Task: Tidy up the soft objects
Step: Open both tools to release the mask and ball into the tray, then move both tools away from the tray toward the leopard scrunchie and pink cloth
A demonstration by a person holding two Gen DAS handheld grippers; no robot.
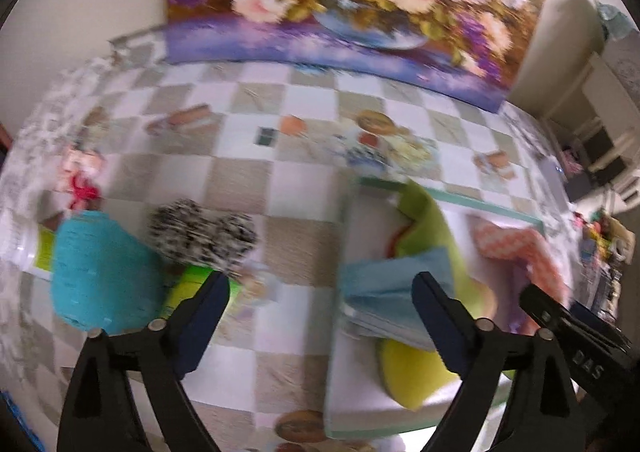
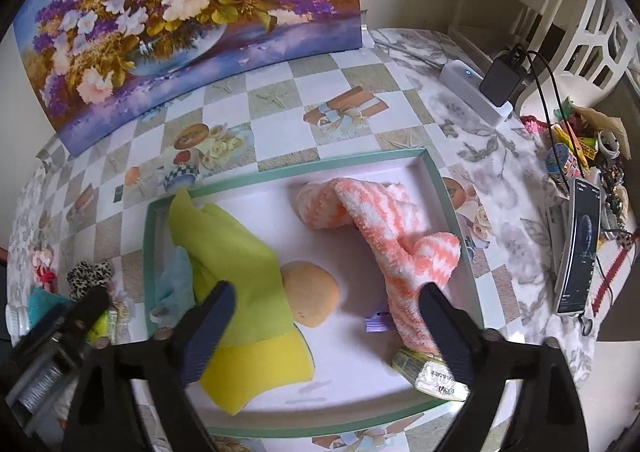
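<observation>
A shallow white box with a green rim (image 2: 404, 154) lies on the checked tablecloth. In it are a lime-green cloth (image 2: 236, 252), a light blue cloth (image 2: 174, 284), a yellow sponge (image 2: 256, 372), an orange round sponge (image 2: 312, 292) and an orange-white fuzzy sock (image 2: 400, 228). My right gripper (image 2: 324, 328) is open and empty above the box. My left gripper (image 1: 320, 312) is open and empty over the table at the box's left edge (image 1: 340, 236). To its left lie a teal yarn ball (image 1: 100, 272) and a leopard-print scrunchie (image 1: 200, 232).
A flower painting (image 2: 180, 24) leans on the wall at the back. A phone (image 2: 580, 248), a charger with cable (image 2: 500, 76) and clutter sit at the right. A small wrapped packet (image 2: 432, 372) lies in the box's near right corner. A white bottle (image 1: 32, 252) lies behind the yarn.
</observation>
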